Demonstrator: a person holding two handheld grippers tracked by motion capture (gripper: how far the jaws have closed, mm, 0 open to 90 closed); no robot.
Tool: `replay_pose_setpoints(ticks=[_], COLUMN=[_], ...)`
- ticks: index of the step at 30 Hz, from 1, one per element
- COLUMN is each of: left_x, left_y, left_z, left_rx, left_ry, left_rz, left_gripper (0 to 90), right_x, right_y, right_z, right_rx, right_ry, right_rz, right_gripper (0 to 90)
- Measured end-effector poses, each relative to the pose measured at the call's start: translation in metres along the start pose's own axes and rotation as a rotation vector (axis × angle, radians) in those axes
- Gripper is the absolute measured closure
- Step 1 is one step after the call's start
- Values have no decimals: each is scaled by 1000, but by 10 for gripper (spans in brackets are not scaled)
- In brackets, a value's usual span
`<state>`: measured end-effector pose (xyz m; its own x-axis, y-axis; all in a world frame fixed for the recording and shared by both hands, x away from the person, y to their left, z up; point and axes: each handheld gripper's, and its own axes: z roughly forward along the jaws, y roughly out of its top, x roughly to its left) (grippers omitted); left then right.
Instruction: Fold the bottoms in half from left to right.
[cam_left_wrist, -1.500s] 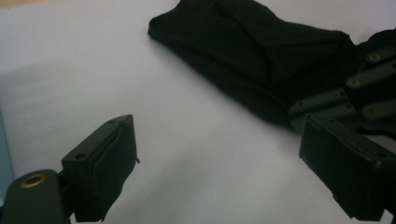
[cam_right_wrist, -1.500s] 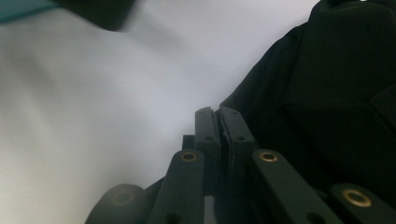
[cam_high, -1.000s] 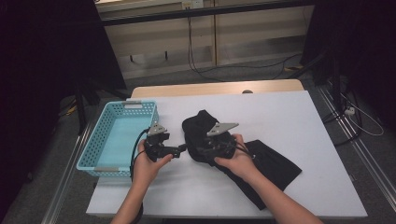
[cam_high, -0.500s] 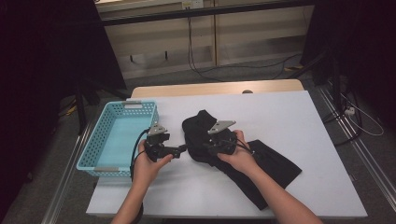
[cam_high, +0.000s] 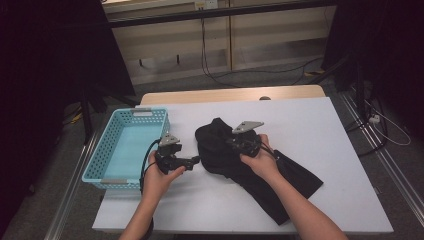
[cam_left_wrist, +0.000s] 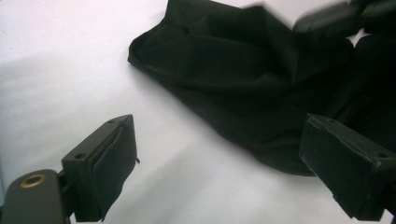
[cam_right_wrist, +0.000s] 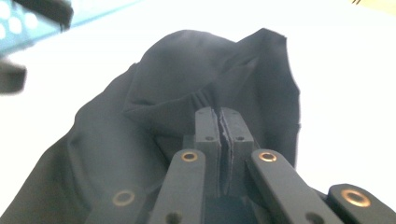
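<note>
White tabletop (cam_high: 325, 130) is stretching under us, with a dim room and trailing cables beyond its far edge, and we are working at a black cloth (cam_high: 220, 145) that is lying crumpled near the table's middle, its long tail running toward the near right corner. What is changing right now is our right gripper (cam_high: 239, 143): its jaws have just been closing, and in the right gripper view we are seeing them pressed together on a gathered fold of the black cloth (cam_right_wrist: 187, 107), the fabric bunching into pleats right at the pads. We are reading that as the grasp being made, so lifting or folding the cloth looks like the step now opening up. Our left gripper (cam_high: 192, 161) is waiting just beside the cloth's left edge, near the blue basket (cam_high: 107, 150) that is sitting along the table's left edge; in the left gripper view its jaws are standing wide apart over bare table, holding nothing, with the cloth (cam_left_wrist: 243, 70) lying just ahead of them. We are judging that the left one is lining up for a second hold.
</note>
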<state>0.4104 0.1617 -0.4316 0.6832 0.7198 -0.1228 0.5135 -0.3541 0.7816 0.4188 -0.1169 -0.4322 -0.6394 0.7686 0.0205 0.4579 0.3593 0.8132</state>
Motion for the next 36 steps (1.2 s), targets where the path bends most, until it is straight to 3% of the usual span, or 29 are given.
replay_pose_setpoints(ticks=[3, 8, 11, 12, 15, 19, 20, 25, 26, 27, 29, 31, 32, 35, 36], left_x=[0, 0, 0, 0, 1, -1, -1, -5, -7, -6, -7, -8, -10, -9, -8], left_y=[-1, 1, 2, 2, 5, 8, 9, 13, 16, 17, 17, 18, 18, 19, 20], left_z=[4, 10, 16, 19, 26, 37, 39, 48, 51, 53, 57, 60, 61, 59, 54], left_rx=[10, 13, 16, 18, 19, 14, 5, 31, 41, 55, 73, 107, 102, 117, 93], left_ry=[6, 17, 31, 26, 49, 36, 41, 29, 38, 36, 7, 4, 12, -5, -2], left_rz=[0, -5, 3, -6, 38, 41, 57, 73, 93, 99, 57, 70, 58, 51, 36], left_gripper=[110, 130, 223, 248, 356, 492, 526, 590, 663, 678, 772, 843, 875, 897, 899], right_x=[-11, -26, -30, -30, -29, -27, -26, -26, -26, -26, -26, -25, -25, -23, -22], right_y=[3, 1, 0, 0, 1, 3, 4, 4, 4, 4, 4, 4, 4, 4, 4], right_z=[-8, -11, -12, -12, -11, -9, -8, -8, -8, -8, -8, -8, -7, -6, -5], right_rx=[-46, -58, -58, -56, -50, -40, -38, -40, -39, -38, -34, -33, -32, -27, -27], right_ry=[-18, -44, -48, -49, -47, -44, -43, -40, -39, -39, -35, -31, -27, -21, -17], right_rz=[56, 123, 142, 141, 136, 119, 119, 119, 121, 120, 117, 115, 114, 110, 107], right_gripper=[870, 871, 871, 871, 872, 872, 872, 872, 872, 872, 872, 872, 872, 872, 872])
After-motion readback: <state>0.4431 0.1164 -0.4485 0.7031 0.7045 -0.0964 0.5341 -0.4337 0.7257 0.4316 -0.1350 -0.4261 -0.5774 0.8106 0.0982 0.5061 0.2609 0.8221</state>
